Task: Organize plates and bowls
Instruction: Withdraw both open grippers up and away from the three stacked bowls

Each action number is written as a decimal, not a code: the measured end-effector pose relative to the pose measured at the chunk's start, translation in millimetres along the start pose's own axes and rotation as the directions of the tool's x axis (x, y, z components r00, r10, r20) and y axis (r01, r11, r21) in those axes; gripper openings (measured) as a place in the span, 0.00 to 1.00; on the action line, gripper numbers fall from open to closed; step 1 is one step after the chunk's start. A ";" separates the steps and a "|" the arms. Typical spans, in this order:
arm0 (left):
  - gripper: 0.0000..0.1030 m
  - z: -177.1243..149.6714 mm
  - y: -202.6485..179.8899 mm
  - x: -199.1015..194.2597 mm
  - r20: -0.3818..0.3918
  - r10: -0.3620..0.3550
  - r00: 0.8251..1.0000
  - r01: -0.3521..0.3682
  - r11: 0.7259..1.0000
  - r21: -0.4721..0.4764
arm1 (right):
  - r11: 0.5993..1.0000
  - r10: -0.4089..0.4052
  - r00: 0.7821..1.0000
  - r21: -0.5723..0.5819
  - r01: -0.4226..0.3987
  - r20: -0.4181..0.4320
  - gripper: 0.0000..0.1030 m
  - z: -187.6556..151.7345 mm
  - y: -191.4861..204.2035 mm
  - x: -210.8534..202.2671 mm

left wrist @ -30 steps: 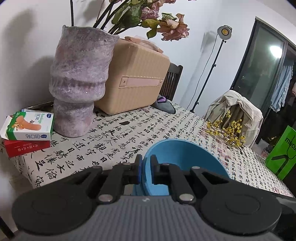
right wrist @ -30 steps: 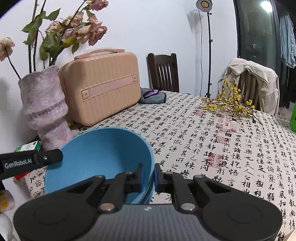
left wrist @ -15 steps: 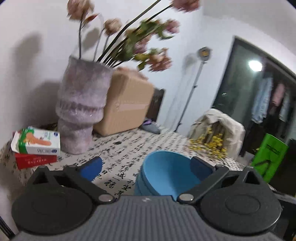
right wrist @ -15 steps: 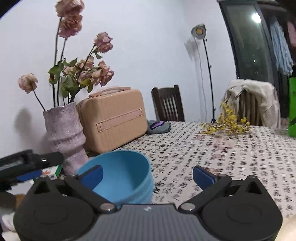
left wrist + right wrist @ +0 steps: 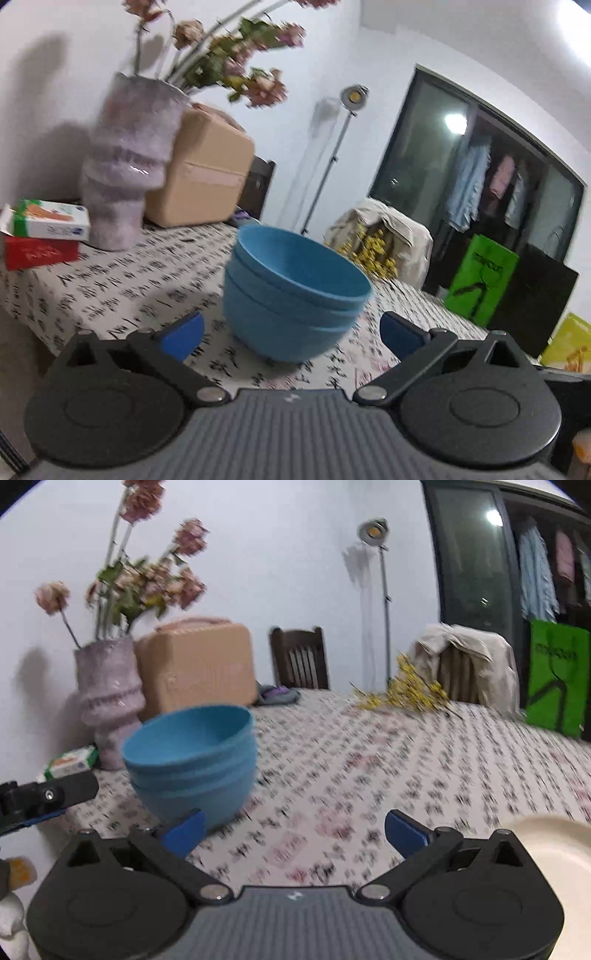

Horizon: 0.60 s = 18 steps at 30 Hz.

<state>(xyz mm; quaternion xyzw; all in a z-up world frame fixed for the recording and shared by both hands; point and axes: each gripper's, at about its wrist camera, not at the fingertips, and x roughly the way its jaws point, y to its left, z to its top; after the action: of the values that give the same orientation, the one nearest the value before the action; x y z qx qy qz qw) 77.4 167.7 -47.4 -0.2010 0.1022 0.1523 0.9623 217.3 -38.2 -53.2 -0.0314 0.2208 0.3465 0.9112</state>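
Bowls (image 5: 295, 291) | stood nested in a blue stack on the table (image 5: 369, 760), near its front-left corner | looked light, stiff, smooth plastic, likely slippery | best taken by pinching the rim wall | left gripper (image 5: 291, 332) wide open, empty | right gripper (image 5: 293, 832) wide open, empty | plate (image 5: 554, 849) at right edge

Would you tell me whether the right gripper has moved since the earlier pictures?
Yes: the right gripper let go of the blue bowls and backed away from the vase.
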 end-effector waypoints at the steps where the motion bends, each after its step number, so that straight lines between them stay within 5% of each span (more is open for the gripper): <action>1: 1.00 -0.8 -0.2 4.0 -0.012 -0.012 1.000 0.012 1.000 0.003 | 1.000 -0.014 1.000 -0.002 0.014 -0.019 1.00 -3.9 3.0 1.1; 12: 1.00 14.0 6.8 53.6 -0.203 -0.001 0.979 0.017 0.997 0.078 | 0.992 -0.085 0.994 0.090 0.091 -0.070 1.00 -7.5 5.0 16.9; 18: 1.00 6.7 -9.0 43.4 -0.156 -0.022 0.987 0.036 0.995 0.092 | 0.984 -0.084 0.994 0.154 0.095 -0.073 1.00 -28.9 -6.5 5.7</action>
<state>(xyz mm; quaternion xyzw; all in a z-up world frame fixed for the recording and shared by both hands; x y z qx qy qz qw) 121.9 173.6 -49.4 -0.1681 0.1809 0.1172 0.9619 214.3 -45.7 -82.2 0.0190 0.2759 0.2855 0.9176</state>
